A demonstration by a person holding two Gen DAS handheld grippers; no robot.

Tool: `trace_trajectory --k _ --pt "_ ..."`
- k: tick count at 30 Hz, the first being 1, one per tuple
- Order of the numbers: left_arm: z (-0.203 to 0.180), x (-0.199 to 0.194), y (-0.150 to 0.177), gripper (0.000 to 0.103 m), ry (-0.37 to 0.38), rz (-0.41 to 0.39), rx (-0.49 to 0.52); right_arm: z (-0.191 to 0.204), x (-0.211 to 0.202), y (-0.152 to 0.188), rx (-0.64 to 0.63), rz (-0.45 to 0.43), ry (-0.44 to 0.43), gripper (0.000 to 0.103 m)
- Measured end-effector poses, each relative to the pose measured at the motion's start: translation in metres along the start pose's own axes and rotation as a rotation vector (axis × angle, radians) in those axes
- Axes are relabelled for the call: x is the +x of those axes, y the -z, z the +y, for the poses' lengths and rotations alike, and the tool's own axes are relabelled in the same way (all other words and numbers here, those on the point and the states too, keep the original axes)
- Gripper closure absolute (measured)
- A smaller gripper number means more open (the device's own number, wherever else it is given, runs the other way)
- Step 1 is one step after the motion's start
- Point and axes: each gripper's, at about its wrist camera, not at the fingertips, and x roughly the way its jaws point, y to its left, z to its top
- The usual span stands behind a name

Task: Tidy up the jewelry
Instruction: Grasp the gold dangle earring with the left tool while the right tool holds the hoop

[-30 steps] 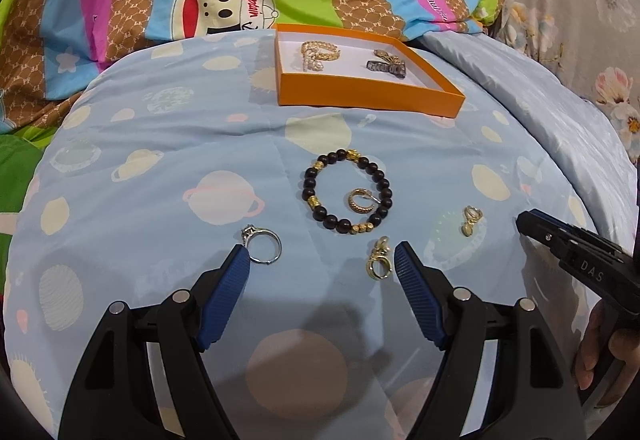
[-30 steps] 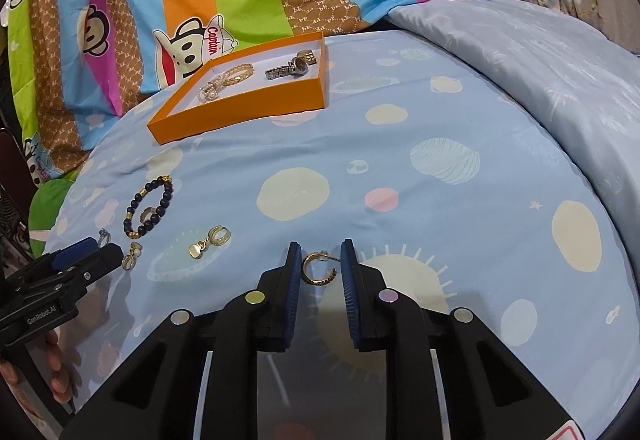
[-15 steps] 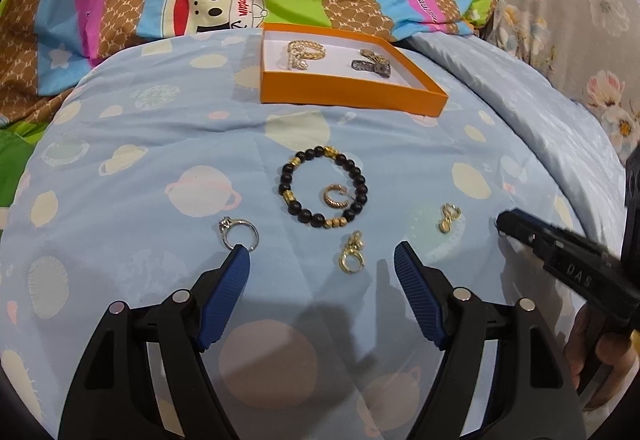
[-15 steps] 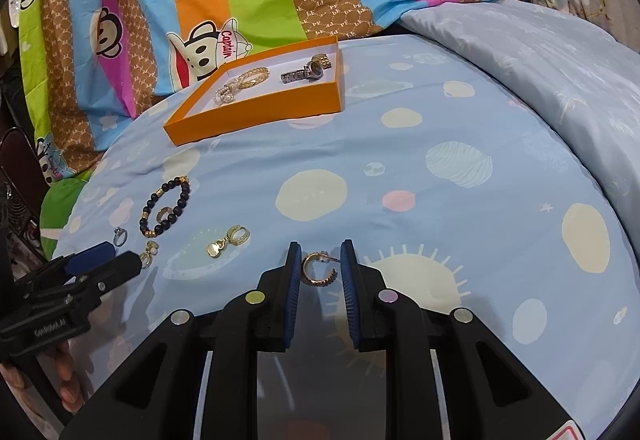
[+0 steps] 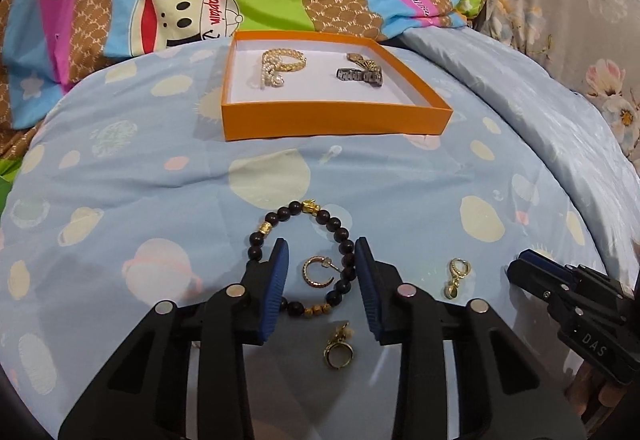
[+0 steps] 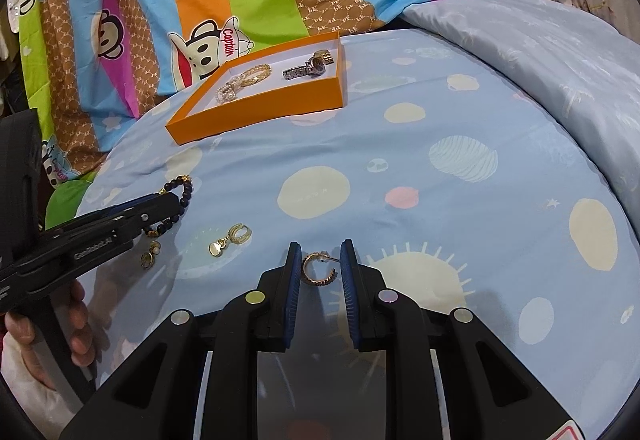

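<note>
Fingers of the left gripper (image 5: 322,272), blue-padded, stood partly open, straddling a gold hoop earring (image 5: 317,272) inside the dark beaded bracelet (image 5: 304,260) on the blue bed quilt (image 5: 160,200), gripping nothing. Right gripper (image 6: 320,266) pinched a second gold hoop earring (image 6: 319,267). Orange cardboard tray (image 5: 336,120) lay beyond.
</note>
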Motion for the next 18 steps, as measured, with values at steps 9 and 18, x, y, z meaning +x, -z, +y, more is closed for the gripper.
trace_trajectory --k 9,18 --pt "-0.005 0.002 0.005 0.075 -0.029 0.005 0.021 0.000 0.000 0.000 0.003 0.000 -0.002 0.084" --pt "0.000 -0.010 0.013 0.088 0.000 -0.025 -0.022 -0.001 0.000 0.000 0.004 0.000 -0.004 0.084"
